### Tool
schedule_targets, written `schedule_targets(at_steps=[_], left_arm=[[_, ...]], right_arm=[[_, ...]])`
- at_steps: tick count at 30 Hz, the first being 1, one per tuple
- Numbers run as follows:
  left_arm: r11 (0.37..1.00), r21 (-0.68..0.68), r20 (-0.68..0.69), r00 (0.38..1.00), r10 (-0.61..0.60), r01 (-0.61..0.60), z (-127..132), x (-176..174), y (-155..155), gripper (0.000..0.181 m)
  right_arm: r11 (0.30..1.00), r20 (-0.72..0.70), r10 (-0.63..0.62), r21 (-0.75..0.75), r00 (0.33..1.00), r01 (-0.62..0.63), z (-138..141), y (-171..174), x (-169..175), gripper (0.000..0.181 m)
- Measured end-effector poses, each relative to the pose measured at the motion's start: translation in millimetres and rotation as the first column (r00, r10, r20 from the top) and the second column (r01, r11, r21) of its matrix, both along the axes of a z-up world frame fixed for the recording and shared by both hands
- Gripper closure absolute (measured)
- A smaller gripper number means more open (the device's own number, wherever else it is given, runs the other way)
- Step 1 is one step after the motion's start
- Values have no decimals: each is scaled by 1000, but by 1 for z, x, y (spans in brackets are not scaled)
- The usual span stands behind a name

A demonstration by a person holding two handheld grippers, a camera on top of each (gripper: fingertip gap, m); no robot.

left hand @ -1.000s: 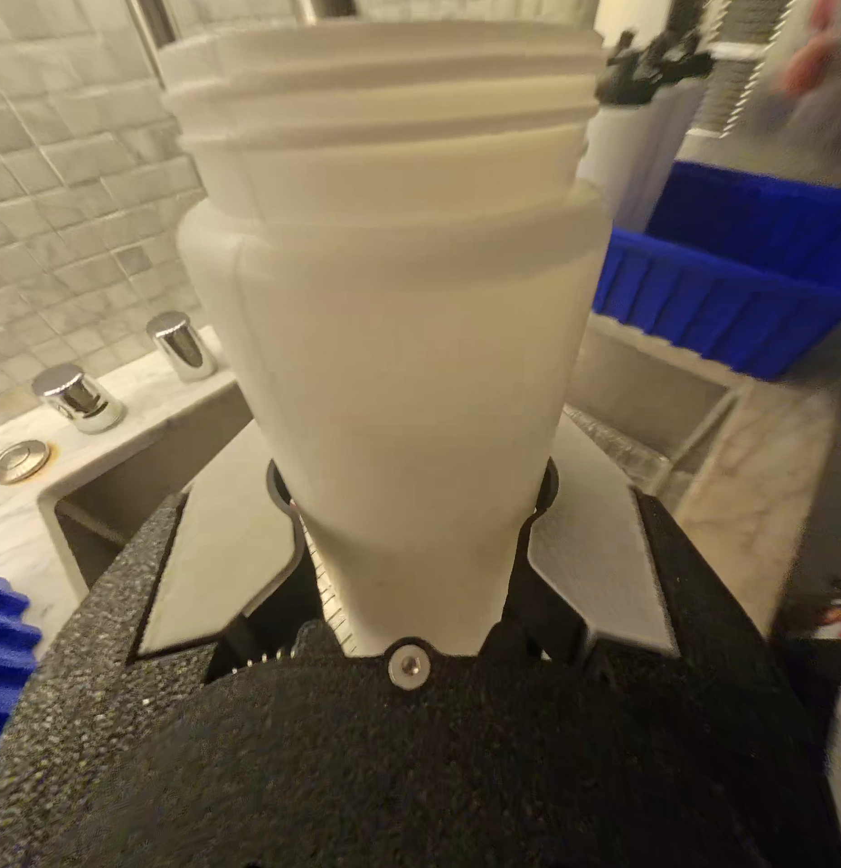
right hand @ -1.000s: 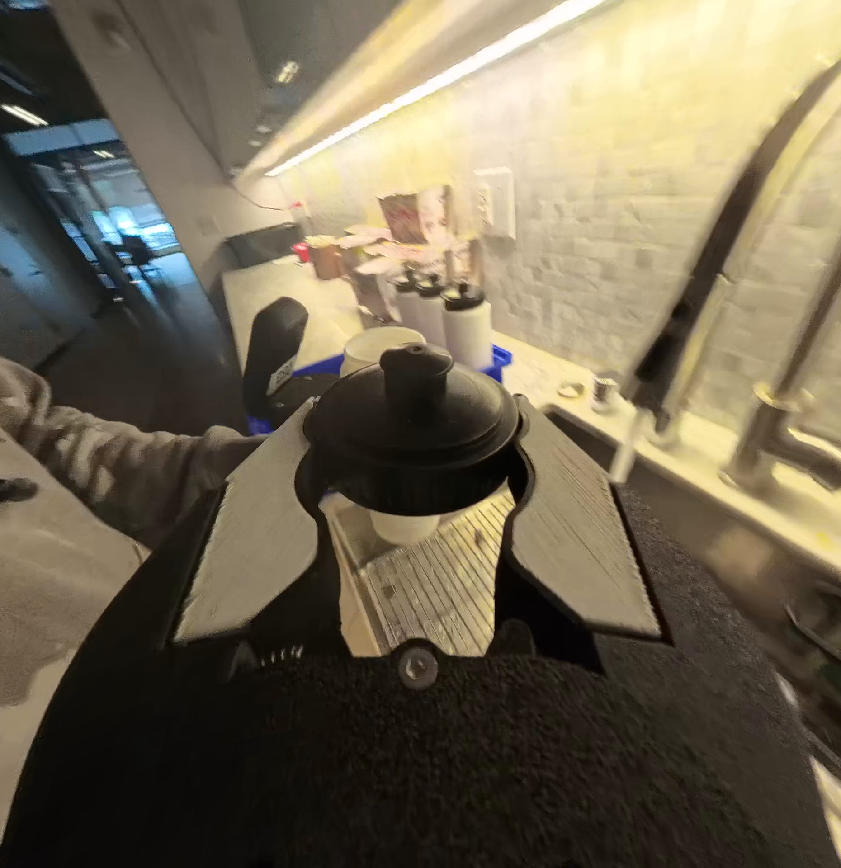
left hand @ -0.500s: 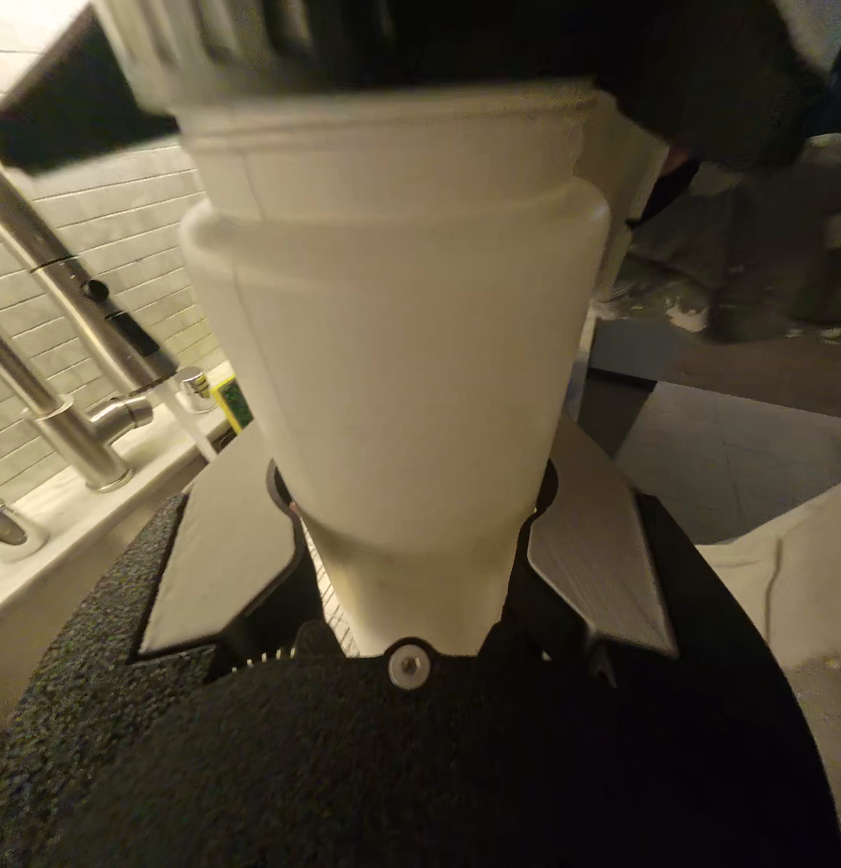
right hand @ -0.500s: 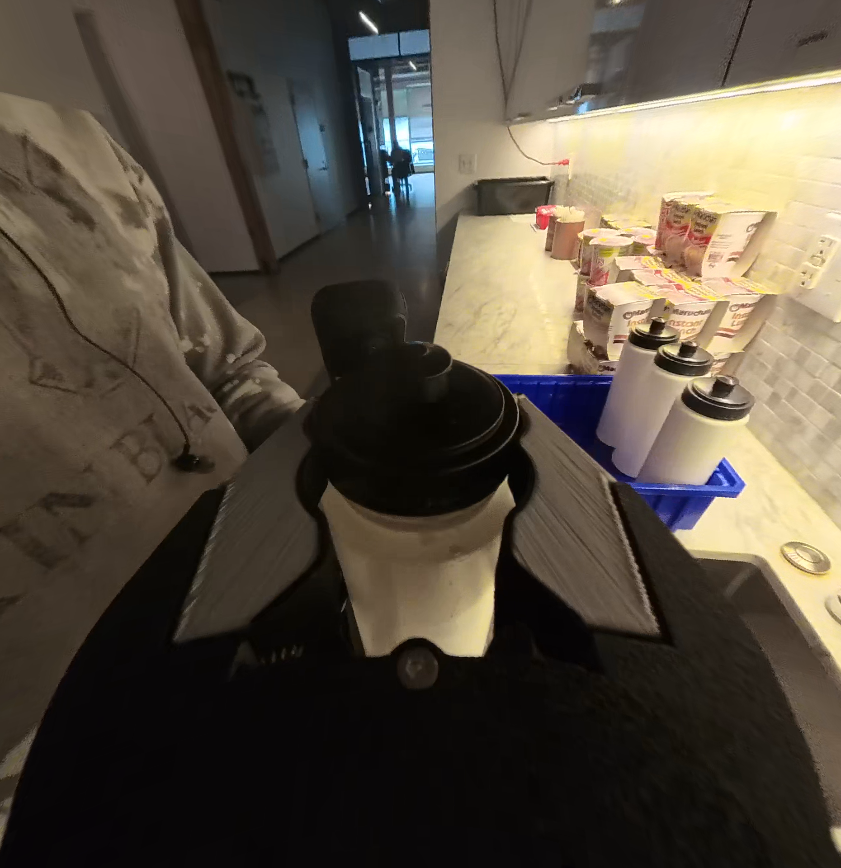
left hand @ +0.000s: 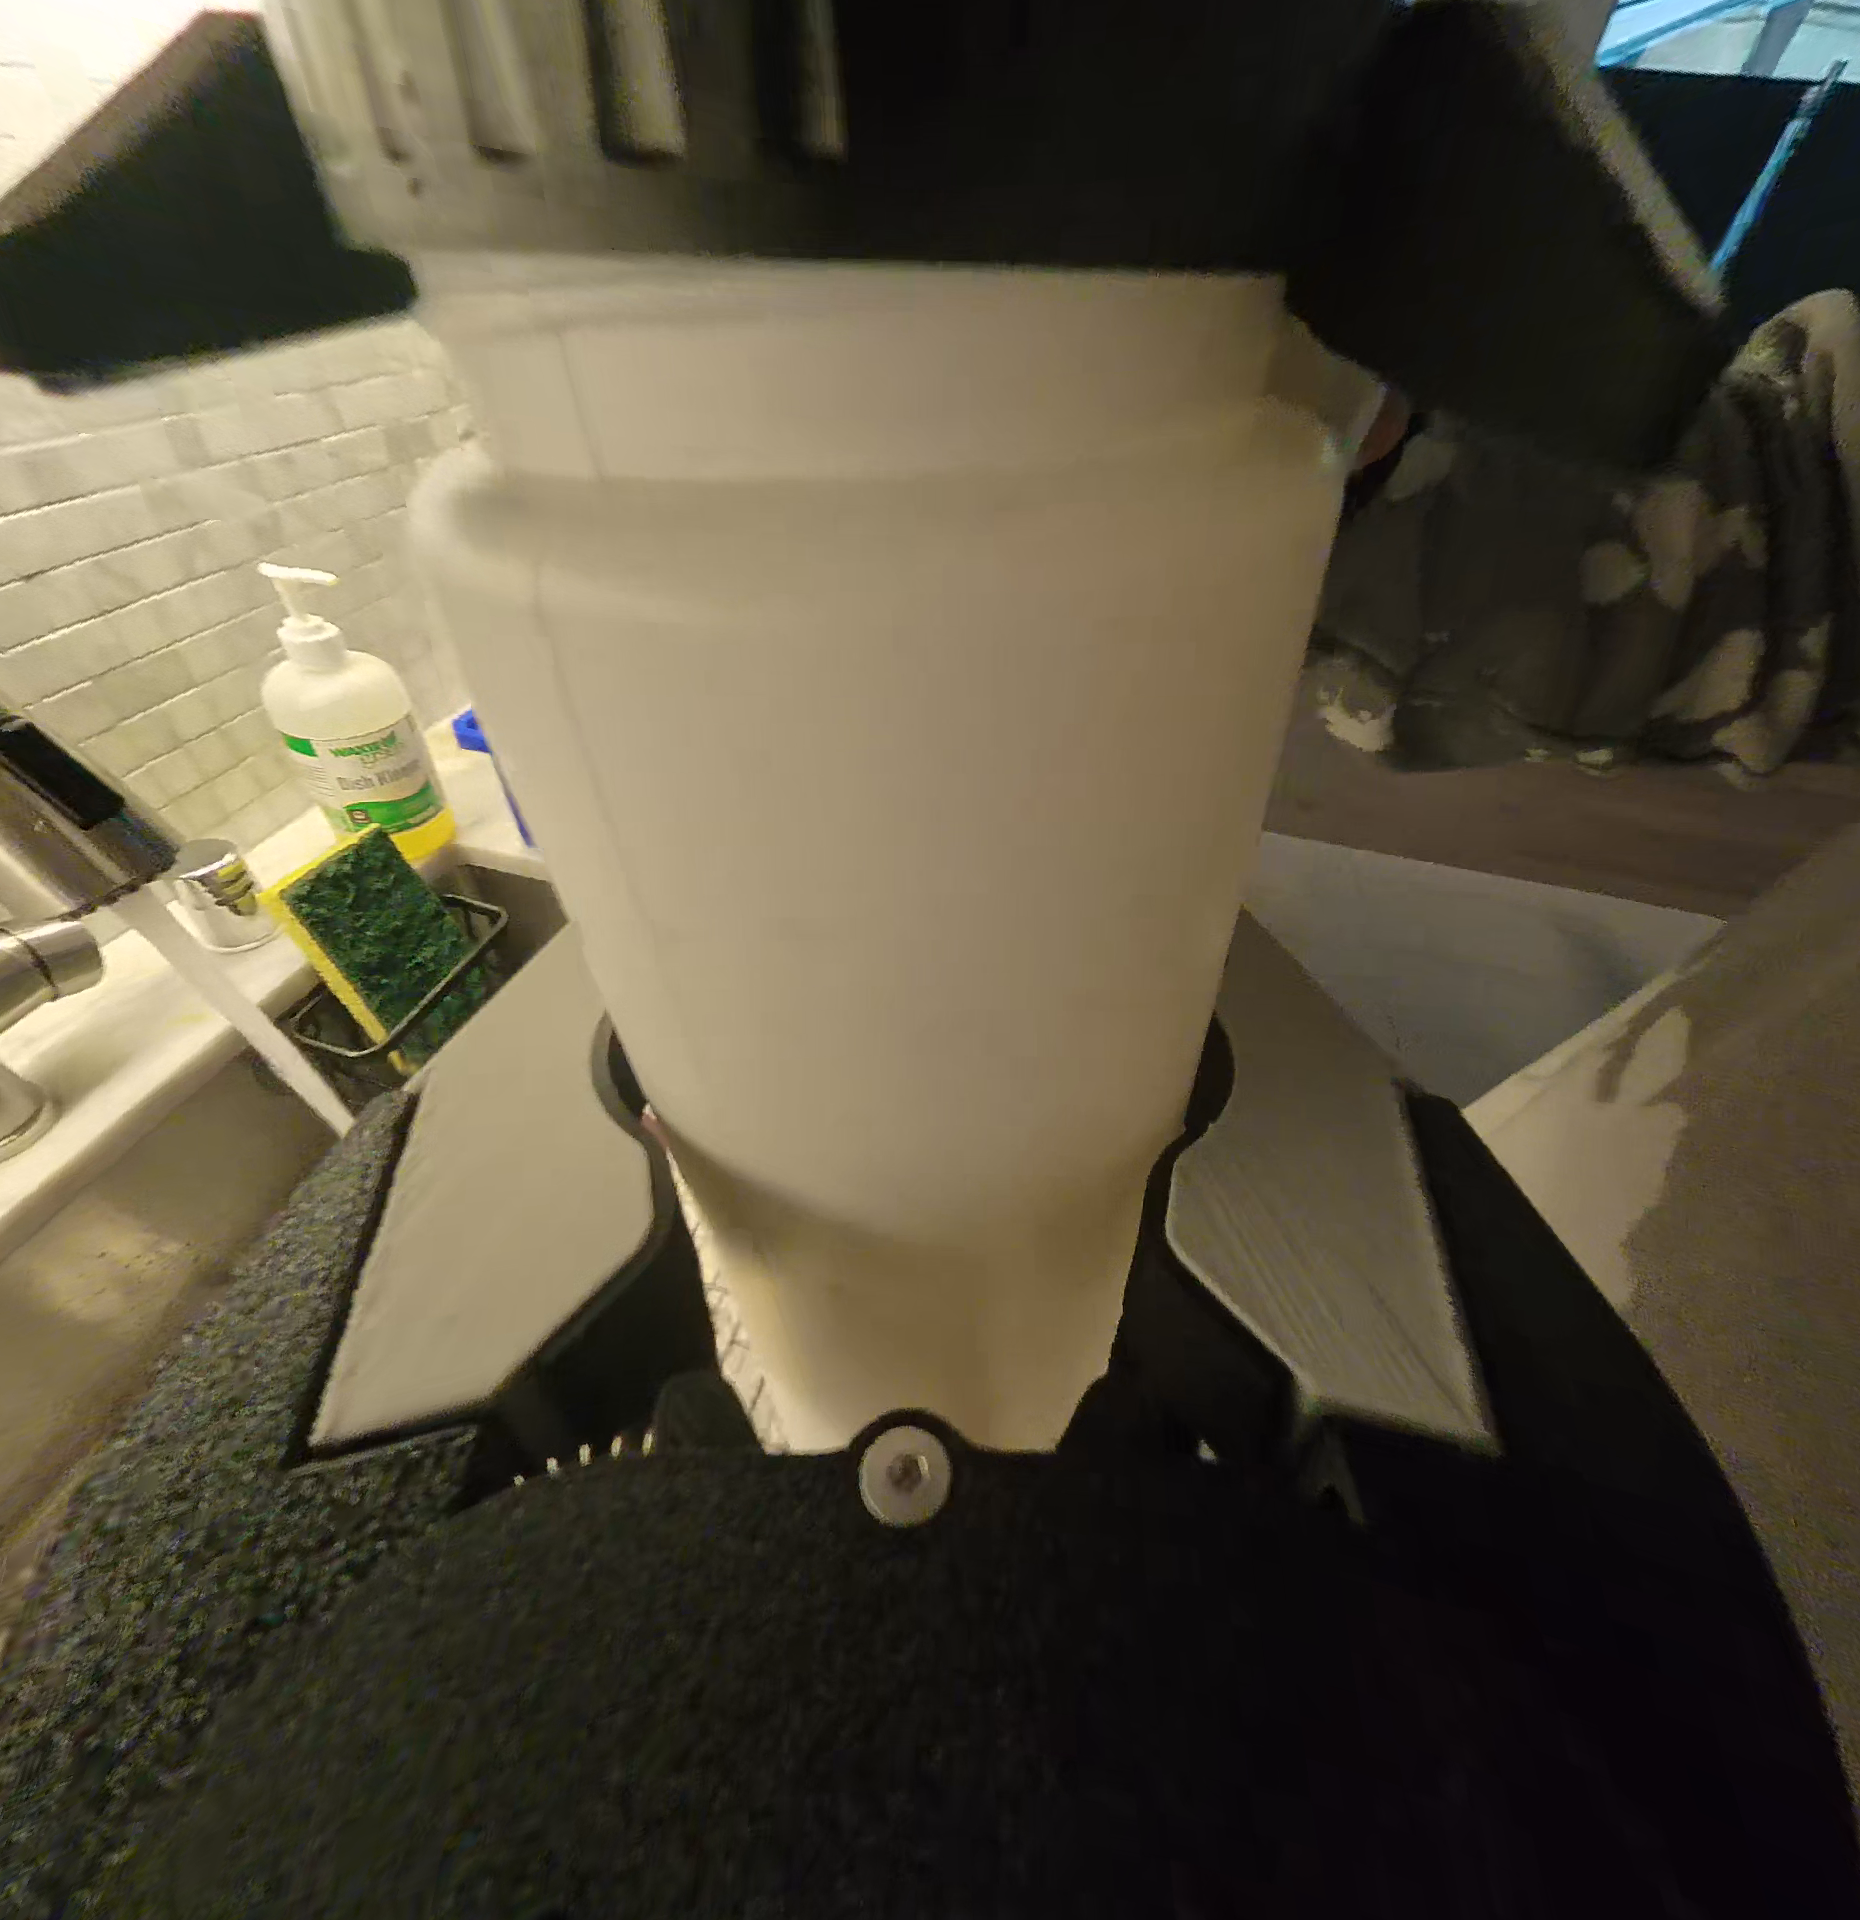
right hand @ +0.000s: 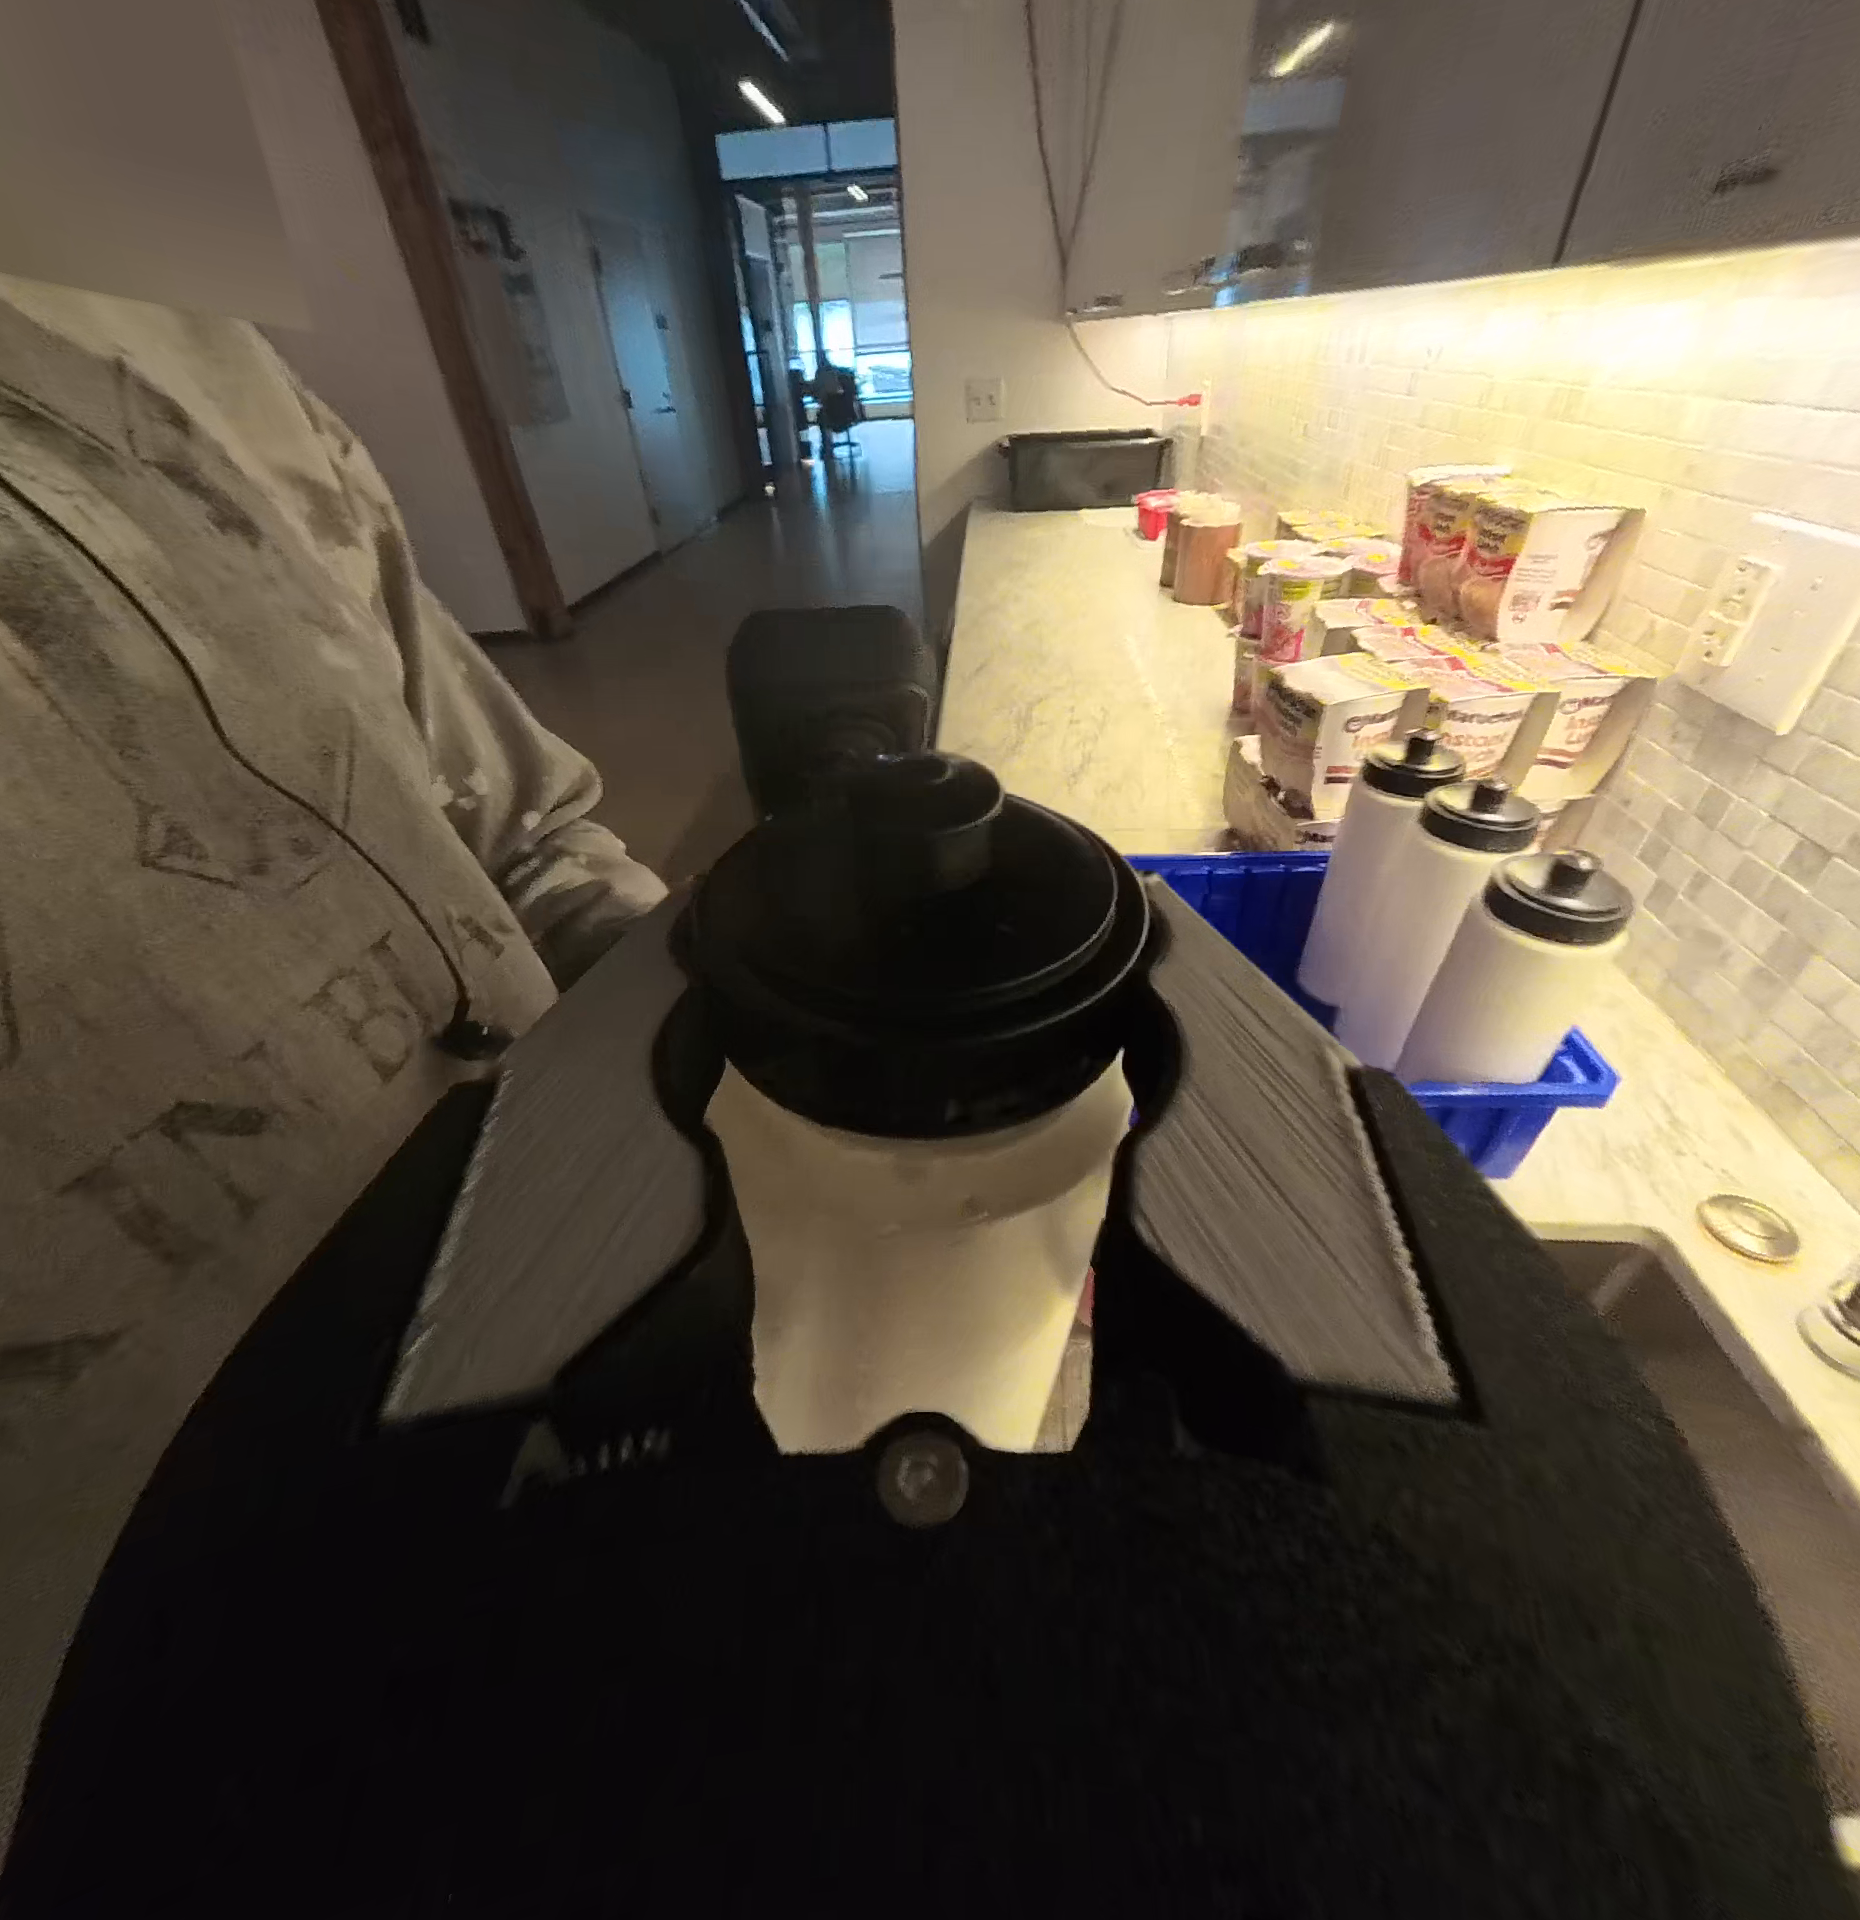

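Centre frame, both views: left gripper (left hand: 910, 1081) clamps bottle (left hand: 884, 748) steady; right gripper (right hand: 910, 1049) pinches cap (right hand: 910, 935) seated on its neck.

Soap pump bottle (left hand: 349, 727), white, far left, against the tiled wall. Green-and-yellow sponge (left hand: 380, 935) upright in a black wire caddy just beside it. Three white squeeze bottles (right hand: 1466, 925) with black caps, standing in a blue bin (right hand: 1497, 1107) on the marble counter (right hand: 1071, 665); noodle cup packs (right hand: 1425, 644) stacked behind.
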State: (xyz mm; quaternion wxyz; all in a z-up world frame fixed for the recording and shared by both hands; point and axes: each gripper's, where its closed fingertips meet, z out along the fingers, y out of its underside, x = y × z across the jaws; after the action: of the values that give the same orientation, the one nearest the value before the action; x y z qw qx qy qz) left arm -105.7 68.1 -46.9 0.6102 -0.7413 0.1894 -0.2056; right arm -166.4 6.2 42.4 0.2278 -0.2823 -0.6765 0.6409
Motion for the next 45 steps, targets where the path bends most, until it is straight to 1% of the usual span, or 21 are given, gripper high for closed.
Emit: schedule_targets(at_steps=[5,9,11,13,15,16,19,22,23,25,27,28,31,32,33,34,36,38,40,43,45], left_arm=[[985,29,-53,983,174,-172,2,-23,9,81],[960,18,-67,957,281,-281,-4,-41,15,80],[959,18,-54,957,284,-284,-5,-43,16,80],[964,16,-51,963,266,-265,-5,-42,14,80],[971,23,-45,970,239,-238,-2,-40,11,79],[975,27,-47,974,224,-223,0,-38,10,79],[985,33,-58,984,168,-167,2,-31,5,80],[990,27,-55,988,143,-142,3,-26,3,79],[989,25,-47,988,149,-148,4,-27,3,79],[983,19,-34,983,183,-182,3,-32,5,80],[972,6,-39,972,233,-233,-1,-40,7,80],[965,-2,-46,964,261,-262,-4,-45,9,80],[942,-36,-89,940,329,-333,-18,-56,14,79],[940,-42,-96,938,334,-339,-23,-57,15,79],[942,-47,-88,940,329,-333,-25,-56,15,79],[946,-49,-74,945,317,-321,-25,-55,15,79],[958,-43,-59,958,282,-285,-23,-51,13,79],[971,-22,-71,970,234,-236,-20,-44,10,79],[984,-11,-70,982,175,-176,-18,-35,6,79],[994,-8,-73,991,111,-112,-19,-21,3,80],[995,-13,-67,993,101,-102,-24,-16,4,80]], right_arm=[[953,-18,-301,25,953,302,-1,10,-20,103],[783,-31,-621,33,783,621,-8,28,-35,103],[733,-65,-676,49,734,679,-9,29,-36,102],[763,-72,-637,76,767,642,-7,27,-35,78],[868,-48,-489,69,871,492,3,18,-27,72],[916,-28,-396,66,918,397,6,14,-22,75],[986,52,-156,71,986,152,8,14,-13,83],[999,102,-12,47,995,8,6,5,-9,104],[999,84,-30,37,996,27,6,4,-12,104],[992,49,-127,9,991,127,6,7,-20,104],[953,3,-304,-12,953,304,4,13,-29,105],[909,-16,-417,-21,909,416,1,18,-33,105],[703,-23,-711,16,703,711,-12,32,-39,104],[646,-16,-763,30,647,763,-16,34,-38,104],[629,-23,-776,46,630,776,-18,33,-37,102],[648,-36,-759,51,650,760,-17,31,-35,97],[752,-58,-655,41,753,658,-6,25,-30,87],[887,-31,-454,83,890,455,-3,18,-23,88],[965,42,-244,108,969,238,-6,13,-15,86],[998,133,-33,66,991,24,-14,1,-5,96],[997,114,-64,49,991,59,-20,3,-7,103]])
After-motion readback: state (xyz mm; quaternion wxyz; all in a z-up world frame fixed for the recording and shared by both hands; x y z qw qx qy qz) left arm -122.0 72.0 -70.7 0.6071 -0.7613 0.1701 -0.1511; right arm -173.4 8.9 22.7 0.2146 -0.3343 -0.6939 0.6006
